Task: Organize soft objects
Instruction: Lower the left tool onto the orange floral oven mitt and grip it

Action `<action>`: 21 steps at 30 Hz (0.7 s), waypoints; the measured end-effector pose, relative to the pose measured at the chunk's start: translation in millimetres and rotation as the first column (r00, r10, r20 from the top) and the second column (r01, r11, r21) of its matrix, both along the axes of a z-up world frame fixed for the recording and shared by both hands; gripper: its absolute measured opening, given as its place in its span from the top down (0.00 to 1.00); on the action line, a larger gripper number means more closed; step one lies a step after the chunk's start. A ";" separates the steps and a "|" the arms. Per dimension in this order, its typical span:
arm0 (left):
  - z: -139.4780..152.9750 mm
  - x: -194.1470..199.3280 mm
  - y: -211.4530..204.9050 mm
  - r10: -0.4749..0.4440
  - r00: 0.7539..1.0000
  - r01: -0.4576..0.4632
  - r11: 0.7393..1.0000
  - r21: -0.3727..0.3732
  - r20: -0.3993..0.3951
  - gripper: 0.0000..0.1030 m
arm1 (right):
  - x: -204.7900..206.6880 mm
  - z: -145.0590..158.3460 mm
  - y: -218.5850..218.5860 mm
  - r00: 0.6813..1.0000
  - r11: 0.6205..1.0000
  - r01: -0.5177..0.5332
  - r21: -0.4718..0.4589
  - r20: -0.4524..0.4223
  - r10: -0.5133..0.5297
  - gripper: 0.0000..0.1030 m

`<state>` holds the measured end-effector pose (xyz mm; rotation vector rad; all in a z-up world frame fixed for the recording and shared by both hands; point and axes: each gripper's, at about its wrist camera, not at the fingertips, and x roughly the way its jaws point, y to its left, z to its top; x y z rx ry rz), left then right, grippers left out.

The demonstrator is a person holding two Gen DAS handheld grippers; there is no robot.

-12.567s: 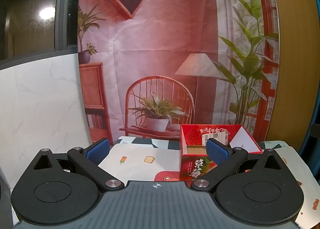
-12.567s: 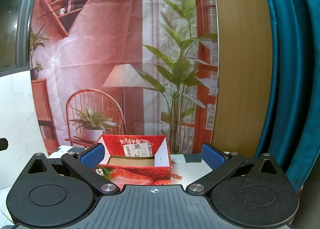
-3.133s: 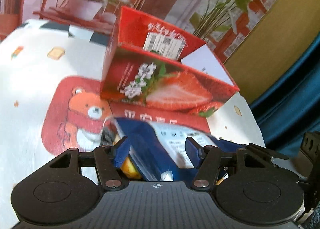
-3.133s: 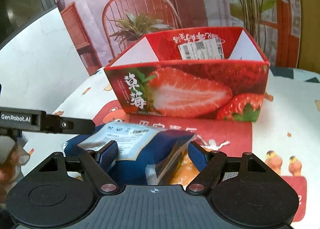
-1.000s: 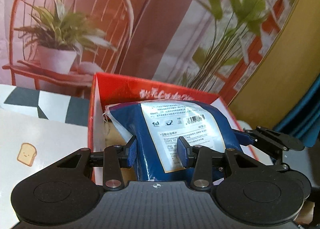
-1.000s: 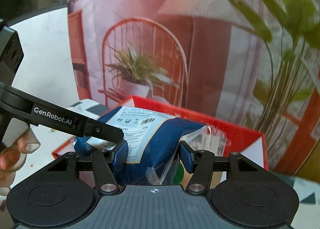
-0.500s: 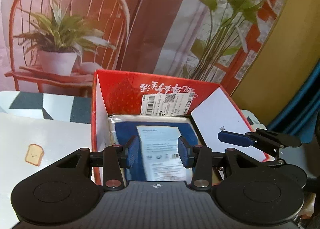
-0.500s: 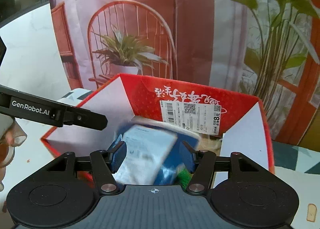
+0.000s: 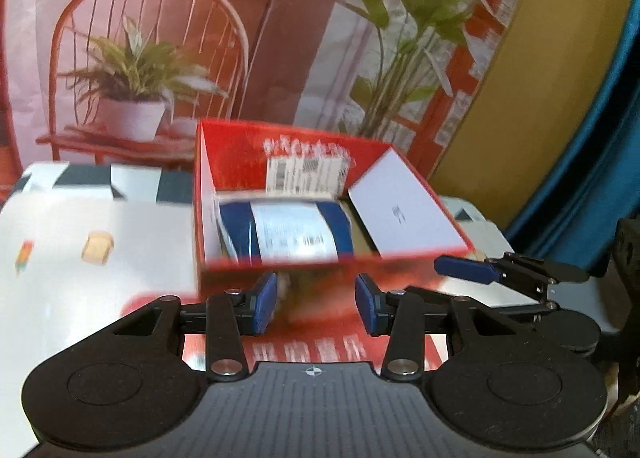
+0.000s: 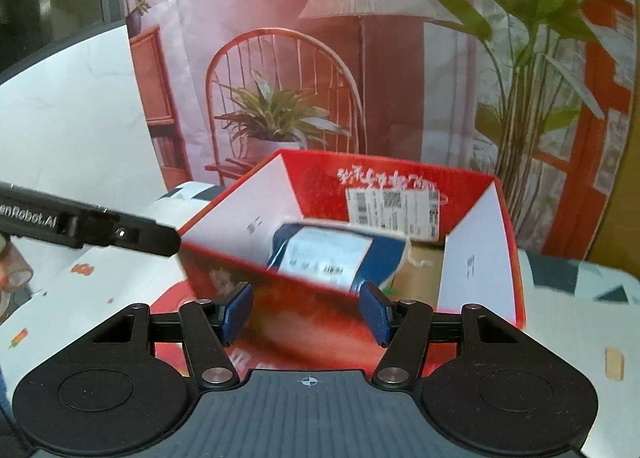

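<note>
A blue soft packet with a white label [image 9: 286, 232] lies inside the red strawberry box [image 9: 304, 145]; it also shows in the right wrist view [image 10: 336, 256] within the box [image 10: 476, 254]. My left gripper [image 9: 316, 308] is open and empty, in front of the box's near wall. My right gripper [image 10: 306, 318] is open and empty, also in front of the box. The right gripper's finger [image 9: 466, 270] shows at right in the left wrist view; the left gripper's arm [image 10: 120, 232] shows at left in the right wrist view.
The box stands on a white tablecloth [image 9: 100, 258] with cartoon prints and a red patch. A printed backdrop [image 10: 280, 57] with chair, plant and lamp hangs behind. A blue curtain [image 9: 592, 137] is at right.
Both grippers let go of the blue packet, which now lies in the box. Both have pulled back from over the box to in front of it.
</note>
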<state>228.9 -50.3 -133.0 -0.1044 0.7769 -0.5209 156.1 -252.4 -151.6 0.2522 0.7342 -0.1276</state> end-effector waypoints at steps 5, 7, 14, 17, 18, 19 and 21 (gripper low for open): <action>-24.3 -34.6 2.6 -0.011 0.998 0.011 1.000 0.002 -0.057 0.56 | -38.6 -11.4 19.9 1.000 0.999 0.022 0.045 -0.016 -0.021 0.46; -36.0 -46.9 2.8 -0.017 0.997 0.017 1.000 0.002 -0.080 0.56 | -53.4 -19.4 30.0 0.999 0.998 0.027 0.055 -0.035 -0.025 0.46; -75.2 -79.2 -2.9 -0.028 0.990 0.032 0.999 0.026 -0.139 0.56 | -96.4 -40.4 67.6 0.997 1.000 0.013 0.017 -0.070 -0.012 0.46; -88.6 -87.9 -5.2 -0.013 0.991 0.020 0.999 0.048 -0.132 0.56 | -105.8 -56.1 80.7 0.993 1.000 0.002 -0.015 -0.115 -0.003 0.46; -92.4 -90.2 -5.2 -0.009 0.992 0.015 0.999 0.049 -0.129 0.56 | -108.9 -61.5 83.6 0.992 1.000 0.001 -0.013 -0.124 -0.002 0.46; -95.6 -92.6 -5.2 -0.006 0.992 0.013 0.999 0.051 -0.122 0.56 | -110.3 -64.9 84.1 0.992 1.000 -0.001 -0.011 -0.126 -0.001 0.46; -100.1 -95.3 -5.2 -0.007 0.994 0.013 0.998 0.058 -0.108 0.56 | -114.5 -69.7 86.4 0.993 1.000 -0.002 -0.014 -0.119 0.000 0.45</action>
